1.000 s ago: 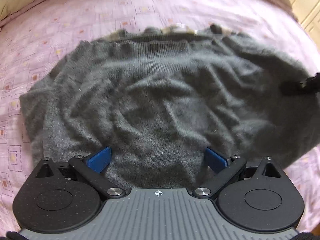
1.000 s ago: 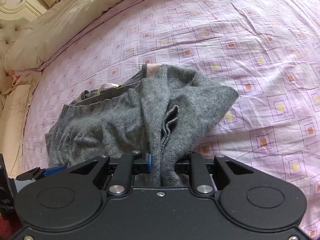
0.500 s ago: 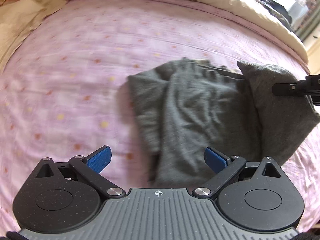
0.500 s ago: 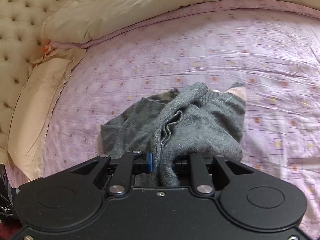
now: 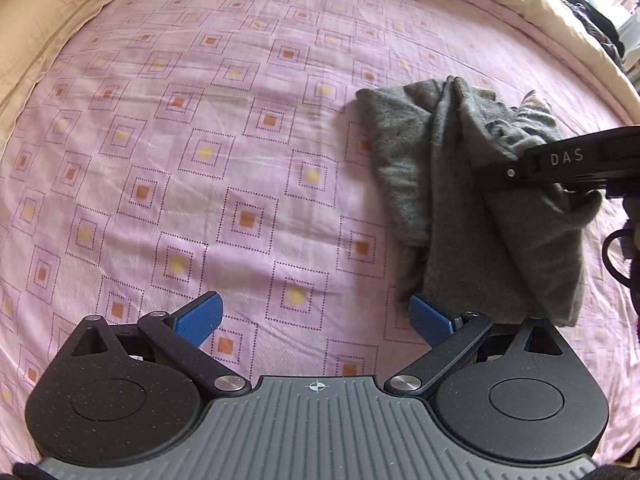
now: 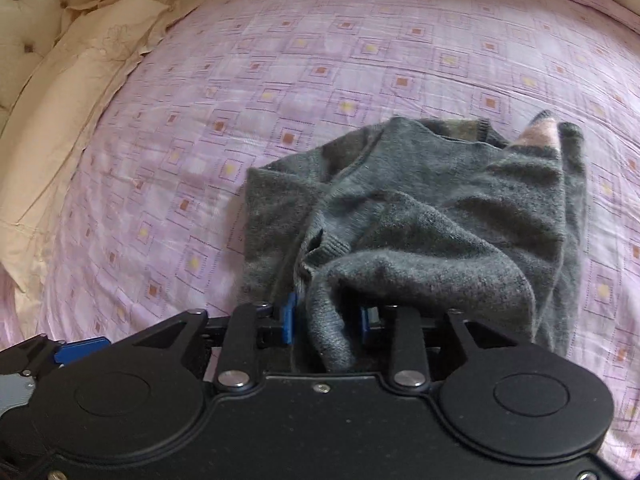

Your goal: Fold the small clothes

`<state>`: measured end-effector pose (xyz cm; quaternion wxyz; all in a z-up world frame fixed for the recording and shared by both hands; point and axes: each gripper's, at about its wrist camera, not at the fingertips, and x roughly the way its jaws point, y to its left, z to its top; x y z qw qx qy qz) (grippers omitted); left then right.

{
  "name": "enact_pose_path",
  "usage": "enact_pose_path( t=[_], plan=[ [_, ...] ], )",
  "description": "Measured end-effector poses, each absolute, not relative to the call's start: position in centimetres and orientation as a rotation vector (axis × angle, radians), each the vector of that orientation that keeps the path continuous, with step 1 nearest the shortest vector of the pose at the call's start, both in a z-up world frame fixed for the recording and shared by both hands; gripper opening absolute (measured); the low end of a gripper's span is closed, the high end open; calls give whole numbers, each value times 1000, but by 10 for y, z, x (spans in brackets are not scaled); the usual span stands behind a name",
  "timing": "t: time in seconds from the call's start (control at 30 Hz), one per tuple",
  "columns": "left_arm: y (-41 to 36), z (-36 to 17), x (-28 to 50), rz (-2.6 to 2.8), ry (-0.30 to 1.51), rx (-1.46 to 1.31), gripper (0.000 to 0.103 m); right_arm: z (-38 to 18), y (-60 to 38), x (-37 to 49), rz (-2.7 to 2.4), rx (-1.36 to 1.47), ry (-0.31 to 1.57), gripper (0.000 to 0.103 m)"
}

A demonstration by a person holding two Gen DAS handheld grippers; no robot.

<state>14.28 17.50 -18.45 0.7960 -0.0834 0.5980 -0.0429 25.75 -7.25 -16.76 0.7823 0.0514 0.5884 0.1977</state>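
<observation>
A small grey knitted sweater [image 5: 472,184] lies bunched on the pink patterned bedsheet [image 5: 200,140]. In the left wrist view my left gripper [image 5: 314,320] is open and empty, above bare sheet just left of the sweater's near corner. My right gripper [image 6: 326,318] is shut on a fold of the grey sweater [image 6: 420,216], which drapes from its blue pads [image 6: 289,318] down onto the bed. The right gripper also shows in the left wrist view [image 5: 576,160], over the sweater's right side. A pink patch [image 6: 538,136] shows at the sweater's far edge.
Beige pillows [image 6: 76,92] and a tufted headboard [image 6: 24,12] lie to the left in the right wrist view. A beige duvet edge [image 5: 560,12] runs along the far side of the bed. Dark clothes [image 5: 592,20] sit beyond it.
My left gripper has pulled back and to the left, off the sweater, and stays open. My right gripper has lifted and carried its held fold over, bunching the sweater into a narrower heap.
</observation>
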Motion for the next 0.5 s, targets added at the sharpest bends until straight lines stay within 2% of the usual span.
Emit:
enact_pose_path(
  t=[0.03, 0.1, 0.17, 0.5],
  plan=[
    [175, -185, 143, -93, 1288, -183, 100, -164, -70, 257, 467, 126, 1255, 53],
    [175, -187, 145, -99, 1293, -185, 100, -157, -69, 255, 560, 170, 1219, 54],
    [175, -189, 147, -105, 1299, -179, 100, -147, -70, 251, 618, 201, 1175, 59],
    [173, -177, 162, -141, 1281, -181, 100, -116, -133, 237, 466, 285, 1034, 60]
  ],
)
